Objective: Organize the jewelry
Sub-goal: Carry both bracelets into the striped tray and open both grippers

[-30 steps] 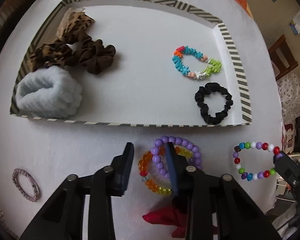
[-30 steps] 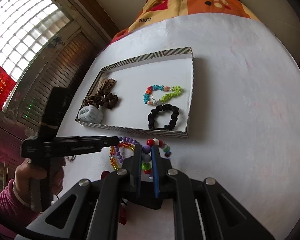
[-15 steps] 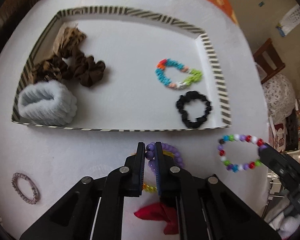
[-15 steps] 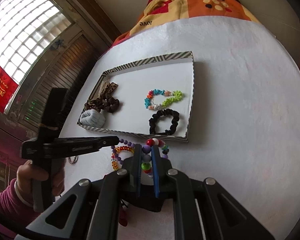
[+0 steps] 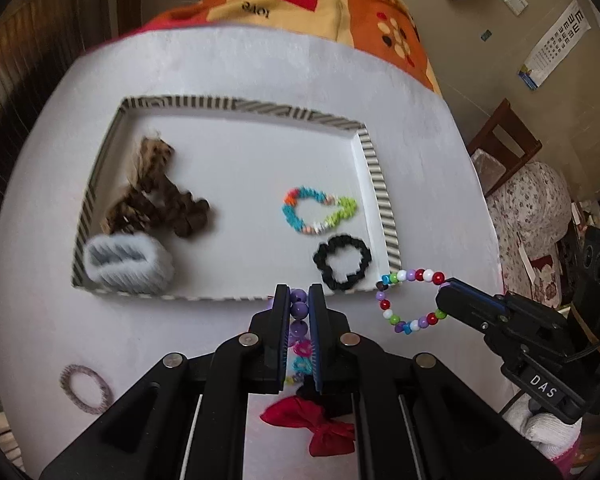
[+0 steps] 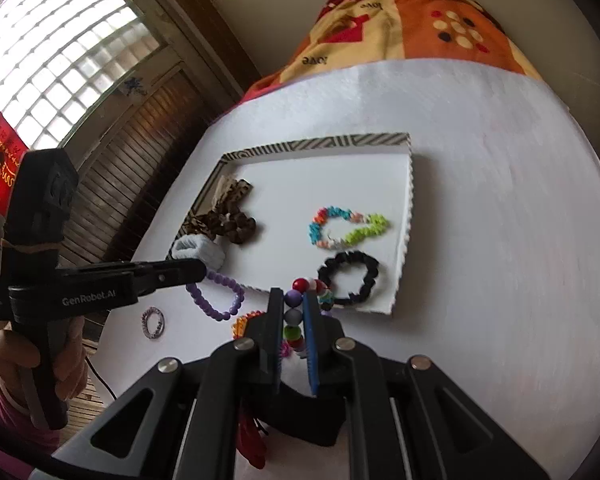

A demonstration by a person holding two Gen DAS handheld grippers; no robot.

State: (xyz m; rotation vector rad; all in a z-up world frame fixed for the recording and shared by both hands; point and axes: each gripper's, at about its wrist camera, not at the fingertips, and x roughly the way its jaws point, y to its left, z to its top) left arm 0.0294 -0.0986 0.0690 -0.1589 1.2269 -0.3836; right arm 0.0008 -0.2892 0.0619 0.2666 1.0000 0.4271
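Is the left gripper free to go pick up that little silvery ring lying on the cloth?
Probably not yet. The path to the silvery ring looks open, but the left gripper is shut on the purple bead bracelet, so it would need to set that down first.

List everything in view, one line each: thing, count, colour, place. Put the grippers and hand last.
Tray: 1, white with striped rim, on the table.
Table: 1, white.
Brown scrunchies: 2 or 3, brown and leopard, tray's left side.
Fluffy band: 1, pale blue, tray's near left corner.
Chip bracelet: 1, multicolour, tray's right side.
Black scrunchie: 1, tray's near right corner.
Purple bracelet: 1, in the left gripper.
Bead bracelet: 1, multicolour, in the right gripper.
Orange bracelet: 1, table, partly hidden.
Ring band: 1, mauve, table, left.
Red bow: 1, under the left gripper.
Left gripper: shut.
Right gripper: shut.
Hand: 1, holding the left gripper.
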